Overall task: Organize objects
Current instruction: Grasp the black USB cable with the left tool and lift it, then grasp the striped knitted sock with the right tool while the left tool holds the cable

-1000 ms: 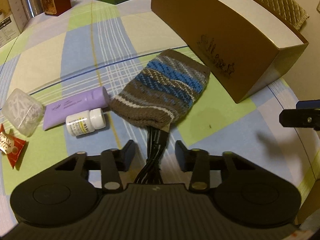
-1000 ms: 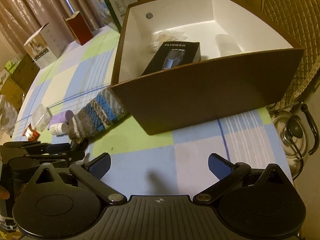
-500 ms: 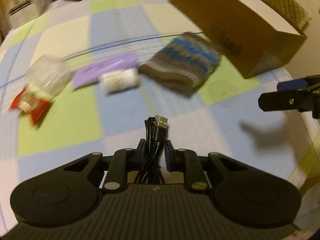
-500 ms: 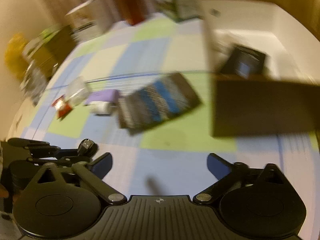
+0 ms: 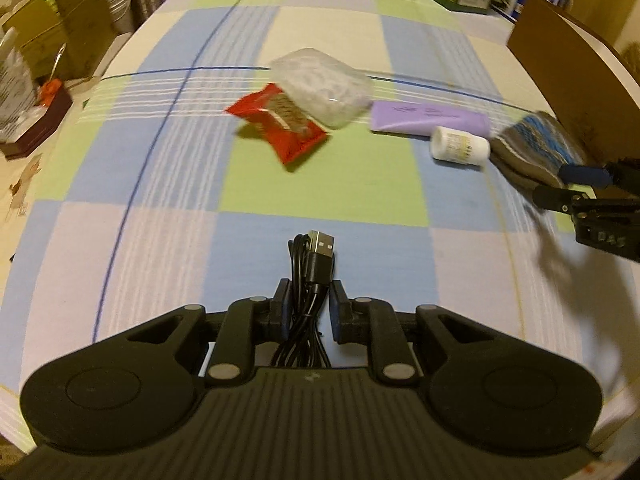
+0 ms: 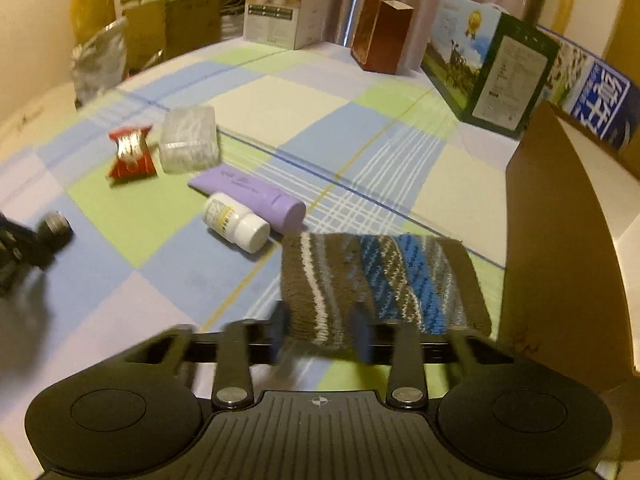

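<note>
One black cable (image 5: 310, 280), bundled, low in the centre of the left view. On the tablecloth, mid-frame: one red snack packet (image 5: 280, 122), one clear plastic box (image 5: 320, 86), one purple tube (image 5: 428, 119), one white pill bottle (image 5: 460, 146), one striped knitted pouch (image 6: 380, 284). One brown cardboard box (image 6: 560, 264) at the right edge.

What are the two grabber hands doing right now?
Left gripper: shut on the black USB cable.
Right gripper: fingers either side of the striped knit pouch; too blurred to tell whether it grips.
</note>
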{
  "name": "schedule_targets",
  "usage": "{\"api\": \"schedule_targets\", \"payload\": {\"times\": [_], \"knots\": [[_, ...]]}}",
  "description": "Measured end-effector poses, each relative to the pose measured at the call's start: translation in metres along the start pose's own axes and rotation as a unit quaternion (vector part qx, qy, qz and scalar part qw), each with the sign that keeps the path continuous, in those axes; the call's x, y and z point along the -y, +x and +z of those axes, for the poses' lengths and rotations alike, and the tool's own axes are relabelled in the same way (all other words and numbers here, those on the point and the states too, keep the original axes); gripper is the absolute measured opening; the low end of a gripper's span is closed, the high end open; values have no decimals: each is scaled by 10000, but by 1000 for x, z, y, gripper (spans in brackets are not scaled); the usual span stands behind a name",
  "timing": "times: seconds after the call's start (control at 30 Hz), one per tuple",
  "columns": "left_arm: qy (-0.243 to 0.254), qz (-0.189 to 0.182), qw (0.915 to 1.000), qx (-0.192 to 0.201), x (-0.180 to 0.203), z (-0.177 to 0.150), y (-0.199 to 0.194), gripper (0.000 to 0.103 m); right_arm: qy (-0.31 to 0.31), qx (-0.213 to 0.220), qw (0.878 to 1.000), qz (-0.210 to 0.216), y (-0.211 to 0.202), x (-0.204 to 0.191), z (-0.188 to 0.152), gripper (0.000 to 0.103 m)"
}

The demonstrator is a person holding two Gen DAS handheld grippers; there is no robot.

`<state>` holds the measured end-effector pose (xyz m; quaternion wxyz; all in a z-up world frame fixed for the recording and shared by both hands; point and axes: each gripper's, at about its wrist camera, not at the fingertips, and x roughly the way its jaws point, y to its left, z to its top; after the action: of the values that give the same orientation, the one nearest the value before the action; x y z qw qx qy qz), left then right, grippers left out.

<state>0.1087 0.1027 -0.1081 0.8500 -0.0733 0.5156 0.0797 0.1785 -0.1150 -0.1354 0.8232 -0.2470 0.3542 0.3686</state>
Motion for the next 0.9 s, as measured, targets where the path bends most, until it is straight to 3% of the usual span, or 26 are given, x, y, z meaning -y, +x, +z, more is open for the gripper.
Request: {"api": "schedule_targets", "payload": {"times": [0.03, 0.33, 0.43, 0.6, 0.63, 0.7, 0.73, 0.8, 0.9], "knots": [[-18, -14, 10000, -2, -2, 0, 0, 15, -7, 48, 10000, 31, -2, 0, -2, 9], [181, -138, 9997, -69, 2, 1, 2, 15, 455, -165, 9966, 672, -56, 23, -42, 7], [288, -233, 9992, -118, 6, 1, 2, 15, 604, -503, 9952, 577, -74, 43, -67, 7], [366, -389, 9984, -187, 15, 2, 3, 15, 1399, -842, 9859, 366, -96, 75, -98, 8], [401, -414, 9981, -198, 18, 2, 3, 15, 1643, -757, 9828, 377, -99, 78, -98, 13], [425, -444, 9979, -210, 22, 4, 3, 15, 2173, -574, 9733, 478, -101, 82, -94, 56], [431, -455, 9978, -218, 23, 5, 4, 15, 2418, -430, 9681, 492, -101, 81, -89, 86], [435, -463, 9977, -225, 26, 7, 5, 15, 2699, -85, 9616, 489, -98, 76, -77, 89], [399, -455, 9979, -216, 28, 10, 6, 15, 2901, -105, 9555, 525, -77, 68, -61, 90]]}}
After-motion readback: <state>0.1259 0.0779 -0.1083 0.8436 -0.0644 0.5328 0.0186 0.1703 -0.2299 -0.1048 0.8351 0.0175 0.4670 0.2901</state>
